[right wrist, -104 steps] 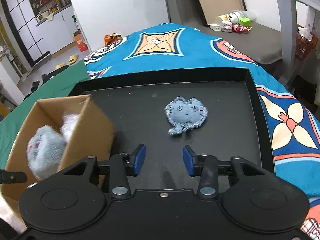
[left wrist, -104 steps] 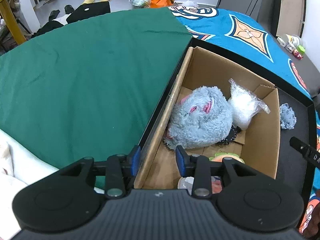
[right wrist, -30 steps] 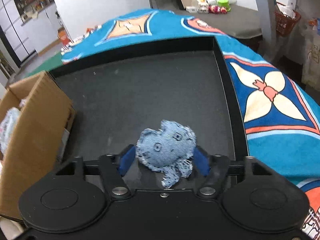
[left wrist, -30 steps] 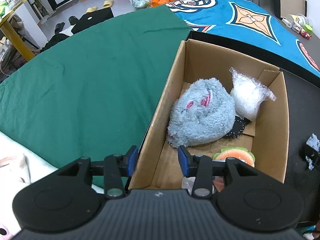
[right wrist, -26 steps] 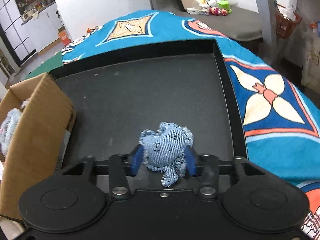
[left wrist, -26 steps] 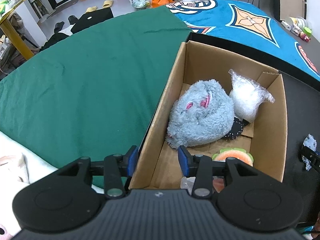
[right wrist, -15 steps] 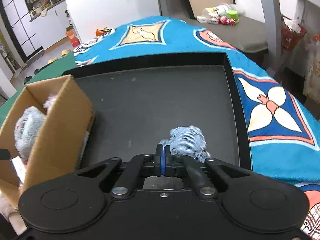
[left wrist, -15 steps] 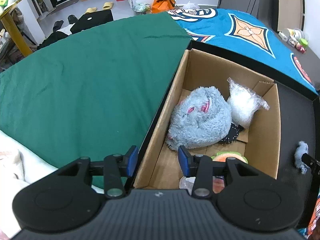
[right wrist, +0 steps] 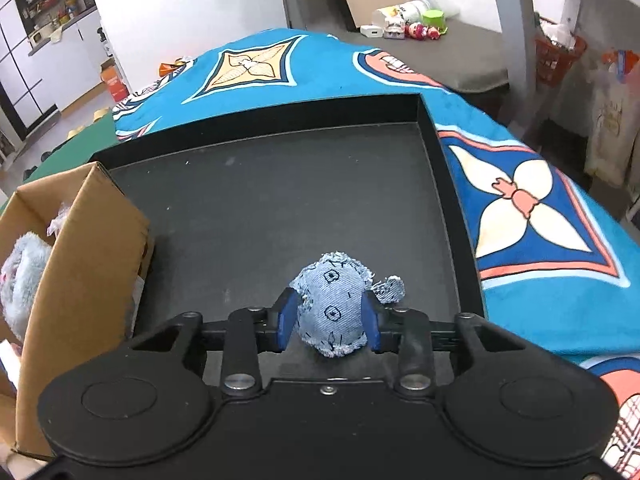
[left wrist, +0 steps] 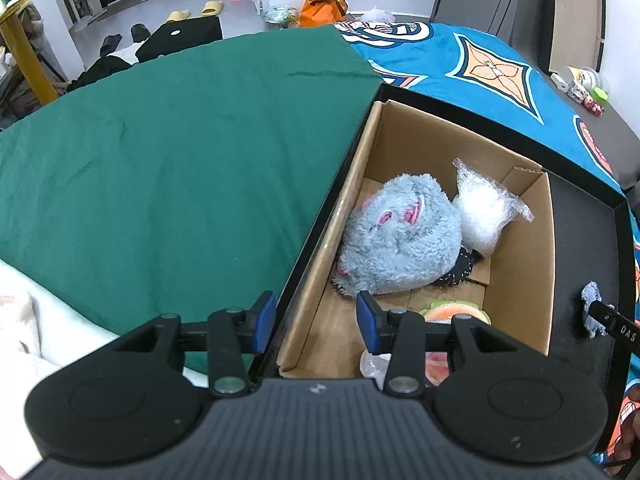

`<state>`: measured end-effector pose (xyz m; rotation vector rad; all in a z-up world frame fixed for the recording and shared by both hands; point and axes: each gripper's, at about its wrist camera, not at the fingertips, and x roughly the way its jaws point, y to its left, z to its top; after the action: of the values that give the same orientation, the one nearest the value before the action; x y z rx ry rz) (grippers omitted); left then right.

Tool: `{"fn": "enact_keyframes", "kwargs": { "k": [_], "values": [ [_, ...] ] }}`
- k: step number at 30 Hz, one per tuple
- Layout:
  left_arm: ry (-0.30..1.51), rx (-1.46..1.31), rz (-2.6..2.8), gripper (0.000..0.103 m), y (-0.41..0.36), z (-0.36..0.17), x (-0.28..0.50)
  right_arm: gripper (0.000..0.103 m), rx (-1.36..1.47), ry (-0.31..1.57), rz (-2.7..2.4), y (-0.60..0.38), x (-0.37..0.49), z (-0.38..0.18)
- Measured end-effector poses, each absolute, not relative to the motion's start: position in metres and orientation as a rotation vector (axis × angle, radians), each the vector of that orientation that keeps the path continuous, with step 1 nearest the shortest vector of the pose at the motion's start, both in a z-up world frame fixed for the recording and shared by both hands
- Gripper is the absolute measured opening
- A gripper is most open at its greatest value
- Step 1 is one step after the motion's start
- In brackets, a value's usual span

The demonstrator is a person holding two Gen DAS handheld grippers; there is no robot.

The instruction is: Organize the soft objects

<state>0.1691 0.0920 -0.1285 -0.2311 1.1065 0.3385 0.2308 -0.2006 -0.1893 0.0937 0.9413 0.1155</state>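
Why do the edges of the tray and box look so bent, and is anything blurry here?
Left wrist view: fisheye lens bows the cardboard box and green cloth; sharp, evenly lit. Right wrist view: the black tray rim curves likewise; the denim toy in the right gripper is crisp; no glare.

A green cloth [left wrist: 172, 152] adjoins a blue patterned blanket [right wrist: 532, 204]; yellow slippers [left wrist: 194, 12] and an orange bag [left wrist: 326, 0] lie on the floor

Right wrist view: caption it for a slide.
Right tongs grip a denim plush above the black tray, beside the cardboard box.
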Motion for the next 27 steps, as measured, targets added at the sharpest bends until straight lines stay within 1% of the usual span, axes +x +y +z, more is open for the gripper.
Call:
{"fn": "enact_keyframes", "kwargs": {
  "k": [5,7,11,14,27],
  "values": [
    [1.124,-0.222,0.346,0.043,0.09,-0.133,0.174,0.037,0.078,0.952,0.126,-0.198,0.233,-0.201],
    [1.13,-0.209,0.346,0.043,0.088,-0.135,0.176,0.035,0.071,0.952,0.124,-0.198,0.234,-0.204],
    [1.147,-0.171,0.343,0.043,0.08,-0.138,0.182,0.026,0.055,0.944,0.12,-0.199,0.232,-0.204],
    [1.152,-0.166,0.349,0.043,0.079,-0.138,0.183,0.023,0.064,0.946,0.126,-0.201,0.231,-0.2],
    [1.146,-0.2,0.341,0.043,0.084,-0.133,0.176,0.023,0.087,0.885,0.192,-0.186,0.212,-0.156]
  ]
}}
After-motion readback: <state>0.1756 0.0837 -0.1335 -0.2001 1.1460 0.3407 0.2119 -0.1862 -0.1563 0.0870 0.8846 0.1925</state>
